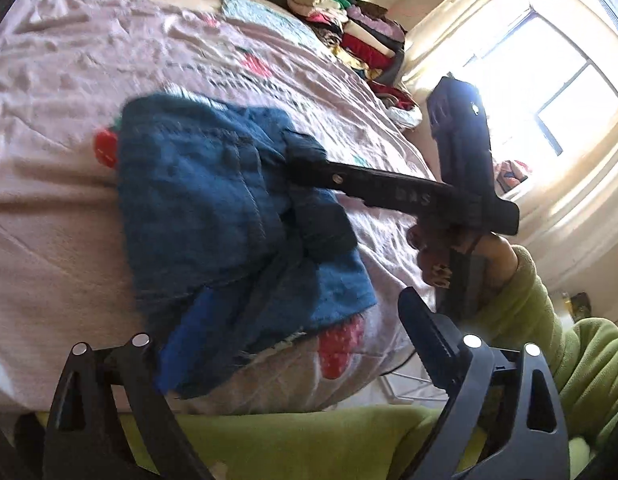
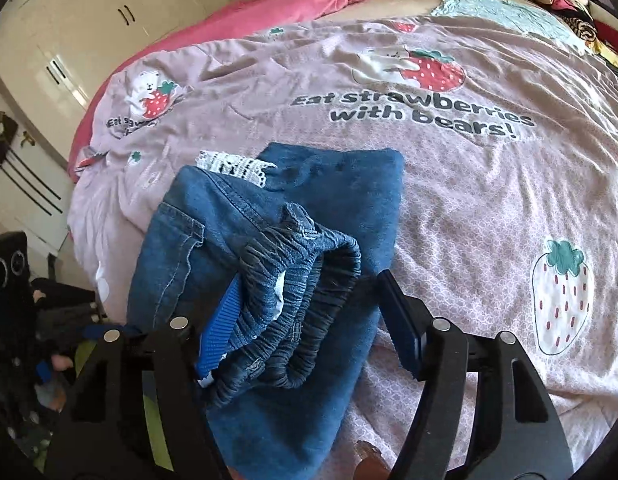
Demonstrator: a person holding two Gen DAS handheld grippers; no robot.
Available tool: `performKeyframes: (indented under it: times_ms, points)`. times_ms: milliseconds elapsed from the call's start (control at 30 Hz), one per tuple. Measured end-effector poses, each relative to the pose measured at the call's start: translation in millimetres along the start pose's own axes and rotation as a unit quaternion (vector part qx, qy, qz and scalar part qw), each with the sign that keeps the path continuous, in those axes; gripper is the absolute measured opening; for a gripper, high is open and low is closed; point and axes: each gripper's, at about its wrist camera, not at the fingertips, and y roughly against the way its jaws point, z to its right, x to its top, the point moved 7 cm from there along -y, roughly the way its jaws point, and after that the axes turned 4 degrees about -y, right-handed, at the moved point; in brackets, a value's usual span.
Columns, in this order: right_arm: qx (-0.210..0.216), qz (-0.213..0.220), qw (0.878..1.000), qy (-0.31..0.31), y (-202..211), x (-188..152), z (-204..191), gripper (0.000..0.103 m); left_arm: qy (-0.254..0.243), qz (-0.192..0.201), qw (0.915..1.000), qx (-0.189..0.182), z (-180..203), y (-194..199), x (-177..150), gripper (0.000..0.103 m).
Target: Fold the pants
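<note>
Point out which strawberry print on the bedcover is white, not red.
The lone strawberry right of the folded jeans: white-bodied with a green cap. The others, hugged by bears, are red.

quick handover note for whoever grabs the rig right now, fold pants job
Left hand-held gripper: open, holding nothing, just short of the pants.
Right hand-held gripper: jaws apart around the elastic waistband, pads not pressing.
Small blue denim pants: folded into a compact bundle on the pink strawberry-print bedspread, near its front edge; white lace trim peeks out at the far end.
Done: the folds appear made.
Left: probably flatten the bunched waistband, then perhaps move it to the stacked folded clothes.
</note>
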Motion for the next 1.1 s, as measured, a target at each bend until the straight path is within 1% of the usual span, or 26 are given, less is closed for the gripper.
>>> performKeyframes:
  times_ms: [67, 167, 233, 267, 400, 467, 567, 700, 800, 967, 1067, 1100]
  points:
    - [0.002, 0.012, 1.0, 0.006, 10, 2, -4, 0.063, -0.011, 0.009, 0.9996, 0.024, -3, 9, 2, 0.096]
    - [0.0, 0.034, 0.999, 0.014, 26, 8, -8, 0.067, -0.02, 0.02, 0.9974, 0.066, -13, 21, 5, 0.096]
    - [0.0, 0.05, 0.998, 0.023, 40, 10, -12, 0.069, -0.018, 0.026, 0.9961, 0.083, -20, 33, 8, 0.096]
    - [0.0, 0.055, 0.998, 0.027, 44, 10, -14, 0.071, -0.015, 0.029, 0.9955, 0.089, -24, 37, 9, 0.098]
    - [-0.003, 0.079, 0.995, 0.064, 69, 4, -27, 0.074, 0.005, 0.048, 0.9926, 0.111, -43, 53, 16, 0.099]
    - [-0.001, 0.082, 0.994, 0.078, 75, 0, -33, 0.075, 0.021, 0.057, 0.9893, 0.132, -57, 63, 19, 0.099]
    - [0.002, 0.086, 0.99, 0.113, 83, -9, -49, 0.076, 0.04, 0.063, 0.9856, 0.152, -69, 70, 23, 0.099]
    - [0.013, 0.082, 0.983, 0.166, 85, -25, -75, 0.076, 0.051, 0.069, 0.9829, 0.163, -79, 74, 29, 0.099]
    - [0.019, 0.074, 0.976, 0.204, 81, -37, -92, 0.076, 0.052, 0.072, 0.9836, 0.157, -79, 72, 35, 0.099]
    - [0.033, 0.045, 0.969, 0.24, 67, -55, -110, 0.076, 0.052, 0.071, 0.9856, 0.144, -78, 61, 47, 0.098]
    - [0.029, 0.025, 0.96, 0.276, 55, -68, -120, 0.075, 0.042, 0.063, 0.9867, 0.144, -77, 50, 55, 0.098]
    - [0.026, 0.019, 0.956, 0.293, 50, -74, -125, 0.074, 0.04, 0.06, 0.9872, 0.143, -77, 47, 57, 0.097]
